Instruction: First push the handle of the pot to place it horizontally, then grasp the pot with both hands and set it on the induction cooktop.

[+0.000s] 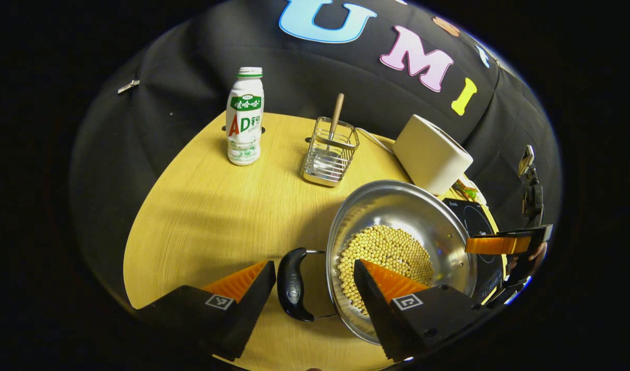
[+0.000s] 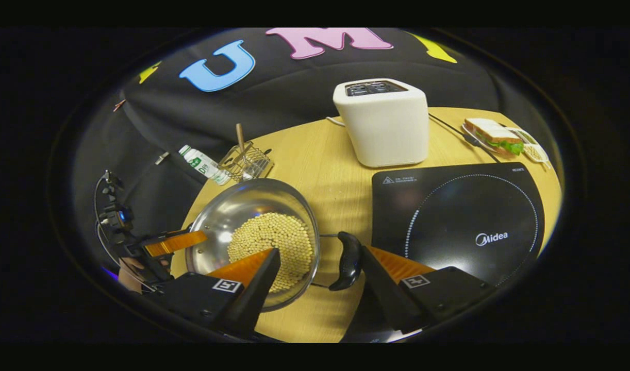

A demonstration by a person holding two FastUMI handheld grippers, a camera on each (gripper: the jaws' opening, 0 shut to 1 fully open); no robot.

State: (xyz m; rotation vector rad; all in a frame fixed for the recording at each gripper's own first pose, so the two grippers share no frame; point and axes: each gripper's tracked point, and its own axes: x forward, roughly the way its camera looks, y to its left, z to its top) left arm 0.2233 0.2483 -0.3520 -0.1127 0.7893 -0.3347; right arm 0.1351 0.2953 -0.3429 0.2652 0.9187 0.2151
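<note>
A steel pot (image 1: 397, 206) holding yellow beans (image 1: 384, 252) stands on the round wooden table (image 1: 201, 206). My left gripper (image 1: 313, 264) is open, and the pot's black side handle (image 1: 293, 284) lies between its fingers, one over the table and one over the beans. In the right gripper view the pot (image 2: 232, 211) sits left of the black induction cooktop (image 2: 459, 221). There my right gripper (image 2: 319, 252) is open around the other black handle (image 2: 348, 260), which lies close to its right finger. Each gripper also shows across the pot in the other's view: the right gripper (image 1: 506, 243), the left gripper (image 2: 173, 242).
A white drink bottle (image 1: 245, 117) and a wire holder (image 1: 330, 152) with a wooden-handled utensil stand at the table's far side. A white toaster (image 2: 383, 122) sits behind the cooktop, and a sandwich on a plate (image 2: 495, 135) lies to its right.
</note>
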